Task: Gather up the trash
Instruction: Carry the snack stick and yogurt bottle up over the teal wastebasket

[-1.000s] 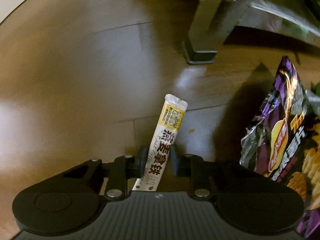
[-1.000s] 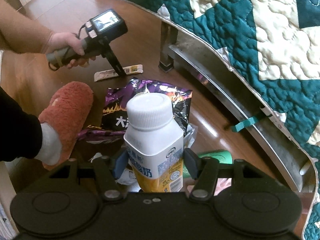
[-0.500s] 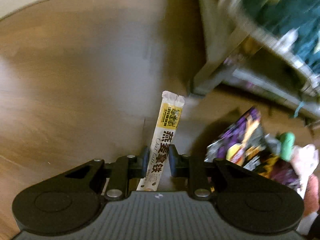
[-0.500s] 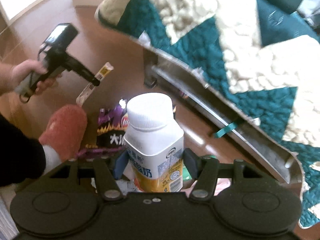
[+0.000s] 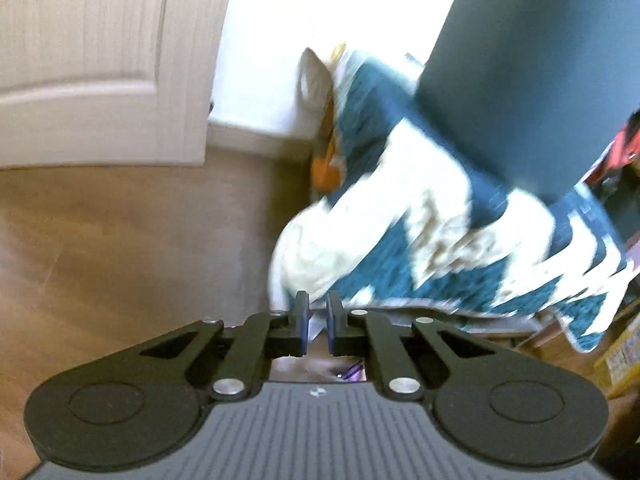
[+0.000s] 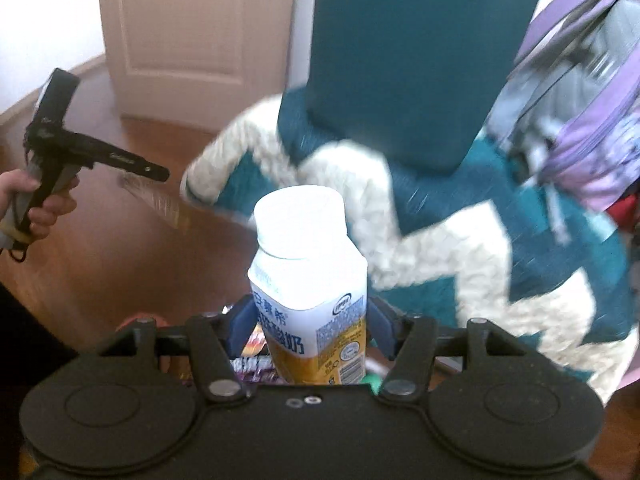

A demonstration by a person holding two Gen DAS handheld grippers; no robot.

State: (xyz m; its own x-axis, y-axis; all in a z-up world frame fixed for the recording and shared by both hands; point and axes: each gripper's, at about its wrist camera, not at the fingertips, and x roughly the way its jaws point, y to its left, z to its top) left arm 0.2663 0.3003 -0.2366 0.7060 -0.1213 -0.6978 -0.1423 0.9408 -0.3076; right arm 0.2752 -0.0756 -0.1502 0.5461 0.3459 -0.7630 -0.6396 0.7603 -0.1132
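My right gripper (image 6: pixel 306 320) is shut on a white yogurt-drink bottle (image 6: pixel 308 280) with a white cap and orange label, held upright in the air. My left gripper (image 5: pixel 316 320) has its jaws close together with a narrow gap. In its own view no sachet shows between them. In the right wrist view the left gripper (image 6: pixel 160 174) is raised at the left, and a blurred long sachet (image 6: pixel 156 200) hangs just under its tip. Whether it is gripped is unclear.
A teal and cream quilt (image 6: pixel 440 240) covers a bed ahead, with a dark teal headboard (image 6: pixel 420 60) behind. A purple backpack (image 6: pixel 580 120) sits at right. A white door (image 5: pixel 100 60) and wooden floor (image 5: pixel 120 240) lie left. Snack wrappers (image 6: pixel 248 360) show below the bottle.
Both grippers have risen and tilted up from the floor toward the bed and door. The sachet no longer shows between the left fingers in the left wrist view. The bottle stays gripped.
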